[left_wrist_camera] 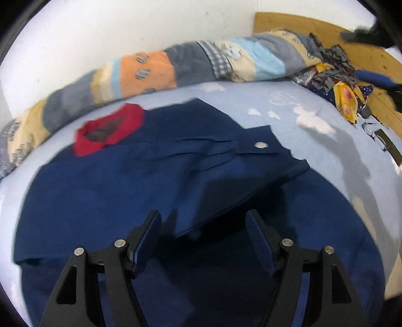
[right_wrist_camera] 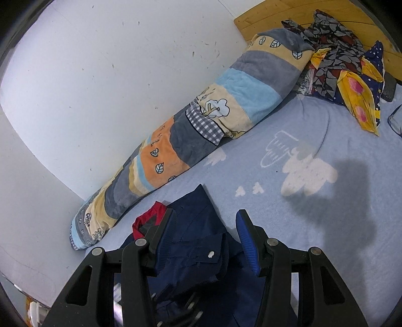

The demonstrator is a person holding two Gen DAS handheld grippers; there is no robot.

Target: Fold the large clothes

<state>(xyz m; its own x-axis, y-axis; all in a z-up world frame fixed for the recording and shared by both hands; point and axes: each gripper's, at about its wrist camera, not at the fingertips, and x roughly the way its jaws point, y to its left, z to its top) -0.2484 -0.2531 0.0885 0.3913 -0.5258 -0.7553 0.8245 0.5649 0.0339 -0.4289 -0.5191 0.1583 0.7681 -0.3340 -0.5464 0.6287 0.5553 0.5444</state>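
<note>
A large navy blue jacket (left_wrist_camera: 105,196) with a red collar (left_wrist_camera: 110,128) lies spread on the light blue bed sheet (left_wrist_camera: 301,156). One sleeve with a silver snap button (left_wrist_camera: 261,145) is folded across the body. My left gripper (left_wrist_camera: 203,223) is open just above the folded sleeve, holding nothing. In the right wrist view my right gripper (right_wrist_camera: 204,223) is open above the jacket (right_wrist_camera: 198,241) near the red collar (right_wrist_camera: 148,218), with the sleeve cuff and its snap (right_wrist_camera: 211,254) between the fingers.
A rolled patchwork blanket (left_wrist_camera: 155,70) lies along the white wall (left_wrist_camera: 100,37); it also shows in the right wrist view (right_wrist_camera: 201,120). A heap of patterned clothes (right_wrist_camera: 346,73) sits by the wooden headboard (right_wrist_camera: 289,12). The sheet (right_wrist_camera: 289,213) extends right of the jacket.
</note>
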